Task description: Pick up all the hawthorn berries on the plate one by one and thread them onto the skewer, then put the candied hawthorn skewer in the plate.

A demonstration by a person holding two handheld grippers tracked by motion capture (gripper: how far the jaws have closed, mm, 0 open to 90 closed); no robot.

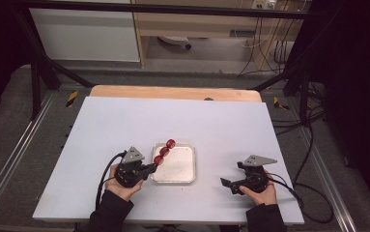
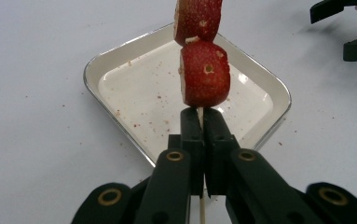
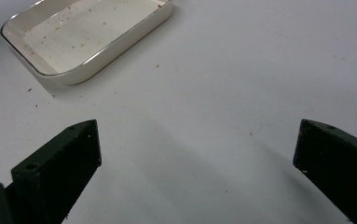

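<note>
Since the left claw (image 2: 199, 123) is clamped on the thin stick of the fruit skewer (image 2: 204, 74), holding it over the white tray (image 2: 120, 56) just ahead, the load looks light, the stick brittle, the fruit soft and sticky. The bare stick below the fruit is the safe hold. To its side the right claw (image 1: 232, 184) gapes empty above the smooth pale tabletop (image 1: 124, 121); dim cabled room beyond.

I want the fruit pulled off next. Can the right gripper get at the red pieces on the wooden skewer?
Probably yes: the right gripper is open, and bare white table lies between it and the red fruit pieces held above the white tray.
</note>
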